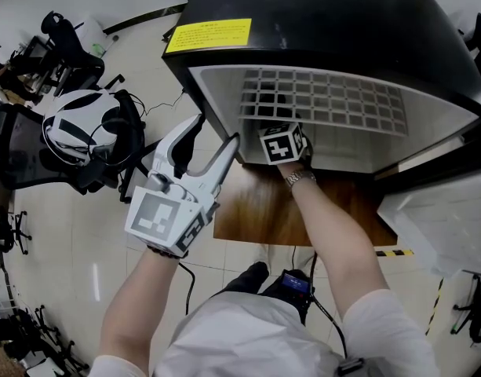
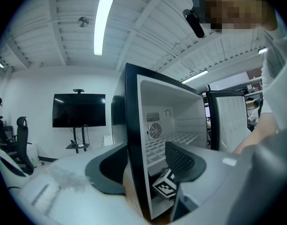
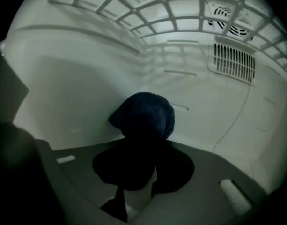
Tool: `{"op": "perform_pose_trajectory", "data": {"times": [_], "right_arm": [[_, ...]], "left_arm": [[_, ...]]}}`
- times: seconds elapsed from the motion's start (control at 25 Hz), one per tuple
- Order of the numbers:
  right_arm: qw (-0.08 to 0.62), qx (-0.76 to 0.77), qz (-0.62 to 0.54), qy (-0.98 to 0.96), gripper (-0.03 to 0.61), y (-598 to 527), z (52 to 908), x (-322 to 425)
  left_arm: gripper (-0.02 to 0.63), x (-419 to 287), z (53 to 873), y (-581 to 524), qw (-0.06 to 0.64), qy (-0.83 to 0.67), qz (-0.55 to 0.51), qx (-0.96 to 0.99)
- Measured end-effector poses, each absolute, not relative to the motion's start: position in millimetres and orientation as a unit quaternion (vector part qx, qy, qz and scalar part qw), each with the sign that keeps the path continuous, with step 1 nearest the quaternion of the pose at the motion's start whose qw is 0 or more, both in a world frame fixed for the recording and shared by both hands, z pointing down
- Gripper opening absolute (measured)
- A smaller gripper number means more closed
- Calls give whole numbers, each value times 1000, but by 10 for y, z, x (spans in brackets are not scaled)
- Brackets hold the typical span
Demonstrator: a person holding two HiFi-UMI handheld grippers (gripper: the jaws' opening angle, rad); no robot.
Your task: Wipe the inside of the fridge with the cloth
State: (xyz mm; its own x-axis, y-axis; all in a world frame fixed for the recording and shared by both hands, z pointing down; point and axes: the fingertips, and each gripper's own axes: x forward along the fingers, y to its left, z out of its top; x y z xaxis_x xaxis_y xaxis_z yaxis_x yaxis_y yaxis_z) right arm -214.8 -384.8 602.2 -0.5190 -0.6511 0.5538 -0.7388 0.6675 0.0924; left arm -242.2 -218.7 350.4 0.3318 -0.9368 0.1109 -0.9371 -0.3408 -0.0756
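Right gripper view has the cloth pinched in the right tongs, bunched past their tips inside the fridge, under the wire shelf. Left tongs gape empty outside, beside the fridge. It sits on a wooden bench above a tiled floor.

left gripper jaws apart, open fridge ahead, tv at left

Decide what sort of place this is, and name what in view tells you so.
Probably an office or lab room, not a kitchen: a screen on a stand, office chairs on a tiled floor, and a small fridge set on a wooden table.
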Motion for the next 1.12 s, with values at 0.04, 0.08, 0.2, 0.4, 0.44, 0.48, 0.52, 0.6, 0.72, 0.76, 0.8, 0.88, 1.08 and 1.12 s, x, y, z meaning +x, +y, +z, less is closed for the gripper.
{"op": "perform_pose_trajectory", "data": {"times": [0.04,0.08,0.2,0.4,0.44,0.48,0.52,0.6,0.72,0.76,0.8,0.88,1.08,1.12], "right_arm": [[285,403,80,-866,109,-3853,6025,-2109],[286,407,82,-863,109,-3866,6032,-2063],[286,424,86,-855,109,-3927,6037,-1885],[289,445,90,-843,109,-4010,6026,-1572],[290,448,90,-841,109,-4023,6024,-1508],[291,452,91,-838,109,-4037,6025,-1442],[291,456,92,-836,109,-4051,6025,-1374],[292,465,93,-830,109,-4081,6024,-1234],[294,478,97,-822,109,-4115,6026,-1022],[295,481,99,-819,109,-4124,6036,-955],[297,485,101,-816,109,-4130,6046,-891],[299,495,101,-809,109,-4144,6032,-754],[303,517,110,-793,109,-4199,6061,-388],[305,519,114,-790,109,-4202,6077,-332]], "left_arm": [[255,-2420,3505,-2187,1,-574,67,816],[253,-2419,3506,-2188,2,-574,68,816],[255,-2419,3506,-2193,3,-575,67,815],[255,-2428,3506,-2191,4,-578,65,813],[255,-2428,3511,-2189,4,-579,65,813],[255,-2428,3521,-2186,4,-579,65,813],[255,-2429,3531,-2184,4,-579,65,813],[255,-2433,3552,-2179,6,-579,64,813],[255,-2433,3572,-2177,7,-580,63,812],[255,-2433,3573,-2178,7,-580,63,812],[255,-2436,3573,-2180,7,-580,62,812],[255,-2443,3571,-2182,7,-581,62,811],[256,-2447,3572,-2184,9,-583,61,810],[255,-2445,3573,-2185,9,-584,61,810]]}}
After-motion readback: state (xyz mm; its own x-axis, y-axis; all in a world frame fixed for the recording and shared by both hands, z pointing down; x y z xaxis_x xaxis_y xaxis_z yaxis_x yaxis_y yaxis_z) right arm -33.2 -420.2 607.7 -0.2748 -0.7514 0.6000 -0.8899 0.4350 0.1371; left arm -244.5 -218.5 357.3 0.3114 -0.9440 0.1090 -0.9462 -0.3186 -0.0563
